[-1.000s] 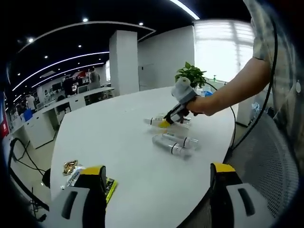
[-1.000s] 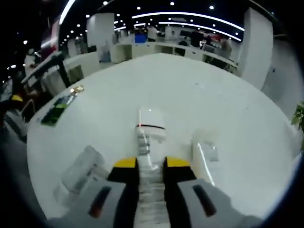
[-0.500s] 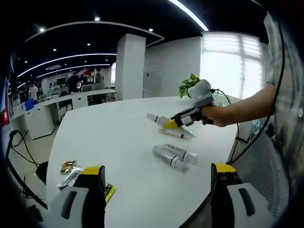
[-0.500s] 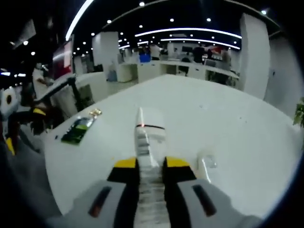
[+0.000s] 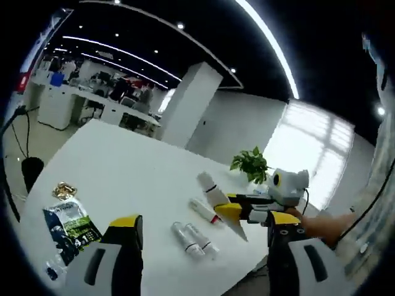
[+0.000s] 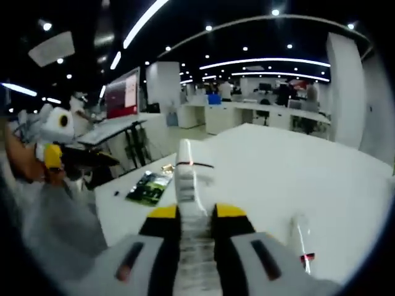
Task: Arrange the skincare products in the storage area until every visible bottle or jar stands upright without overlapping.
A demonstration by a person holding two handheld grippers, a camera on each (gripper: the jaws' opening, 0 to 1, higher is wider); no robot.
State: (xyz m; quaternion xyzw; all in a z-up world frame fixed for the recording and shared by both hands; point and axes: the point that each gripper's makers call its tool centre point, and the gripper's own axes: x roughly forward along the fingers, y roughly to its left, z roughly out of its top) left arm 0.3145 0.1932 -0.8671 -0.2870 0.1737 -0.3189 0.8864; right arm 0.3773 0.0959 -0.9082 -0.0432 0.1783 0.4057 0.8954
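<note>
— Status on the right gripper (image 6: 197, 213)?
— Fingers clamped on a clear tube (image 6: 187, 179) with a white cap, held up off the white counter (image 6: 259, 166). Left gripper view catches it too (image 5: 229, 213).

— And the left gripper (image 5: 200, 229)?
— Fingers wide apart, gripping nothing, hovering above the counter (image 5: 117, 166). Two bottles (image 5: 192, 238) lie side by side there, another tube (image 5: 203, 211) just beyond, a green packet (image 5: 71, 219) well off to one side.

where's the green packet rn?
In the left gripper view the green packet lies flat on the white table at the lower left, next to a gold wrapper. In the right gripper view it sits left of the held tube.
</note>
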